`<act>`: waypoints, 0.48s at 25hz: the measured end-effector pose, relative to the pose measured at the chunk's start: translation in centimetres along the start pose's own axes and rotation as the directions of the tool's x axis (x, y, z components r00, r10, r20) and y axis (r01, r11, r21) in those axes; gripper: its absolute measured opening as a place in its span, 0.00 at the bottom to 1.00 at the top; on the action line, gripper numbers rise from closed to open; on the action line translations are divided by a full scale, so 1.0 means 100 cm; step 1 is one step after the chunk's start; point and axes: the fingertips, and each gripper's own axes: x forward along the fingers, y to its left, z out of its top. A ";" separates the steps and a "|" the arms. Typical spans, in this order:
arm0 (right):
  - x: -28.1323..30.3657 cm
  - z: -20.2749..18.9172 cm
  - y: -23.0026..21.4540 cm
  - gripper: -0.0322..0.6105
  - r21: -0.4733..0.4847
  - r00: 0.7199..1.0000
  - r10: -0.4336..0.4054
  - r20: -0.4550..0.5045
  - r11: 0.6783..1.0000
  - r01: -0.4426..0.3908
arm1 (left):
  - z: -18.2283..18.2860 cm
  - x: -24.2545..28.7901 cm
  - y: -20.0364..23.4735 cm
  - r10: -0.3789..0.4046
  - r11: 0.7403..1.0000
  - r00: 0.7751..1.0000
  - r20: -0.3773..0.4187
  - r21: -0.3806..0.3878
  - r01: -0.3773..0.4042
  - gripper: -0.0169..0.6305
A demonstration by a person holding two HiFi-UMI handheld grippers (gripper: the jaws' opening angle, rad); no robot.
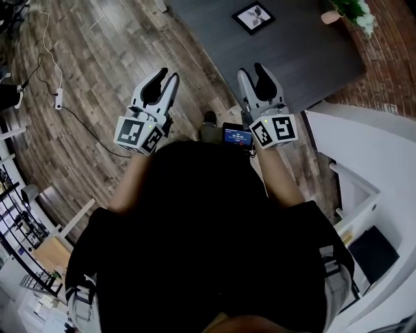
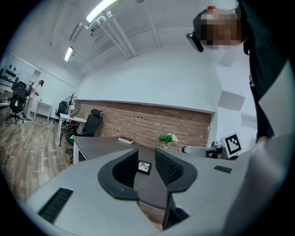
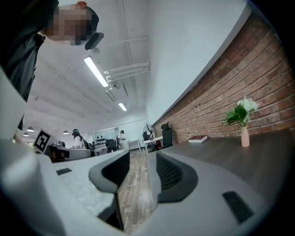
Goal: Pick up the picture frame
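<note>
**Frame pickup: nothing grabbed yet**

Basically at the start line here. The picture frame (image 1: 253, 17) sits on the dark table (image 1: 299, 58), toward its far side and well apart from both tools. The person stands on the wood floor (image 1: 97, 58) short of the table, with both tools held up near the chest.

The left gripper (image 1: 167, 78) has its jaws spread a moderate way with nothing in them. In the left gripper view you can see the frame through the gap, but it's way off on the tabletop — lined up, not gripped. The right gripper (image 1: 252, 71) is likewise parted and empty, with just floorboards showing between the jaws.

A plant in a vase (image 1: 351, 10) sits at the table's far corner, clear of the frame.

My read: nothing is done yet — approach, reach, close and lift are all left to do.
</note>
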 end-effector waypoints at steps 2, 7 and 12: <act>0.012 0.001 -0.008 0.33 -0.005 1.000 0.007 -0.005 1.000 -0.007 | 0.005 0.014 0.008 0.003 1.000 1.000 0.007 -0.004 -0.003 0.19; 0.037 0.000 -0.023 0.33 0.007 1.000 -0.020 -0.019 1.000 0.020 | 0.010 0.042 0.037 -0.001 1.000 1.000 0.000 -0.013 0.001 0.19; 0.071 -0.006 -0.044 0.33 -0.006 0.997 -0.074 -0.036 0.997 0.074 | 0.013 0.084 0.081 -0.028 0.999 1.000 -0.001 -0.035 0.028 0.19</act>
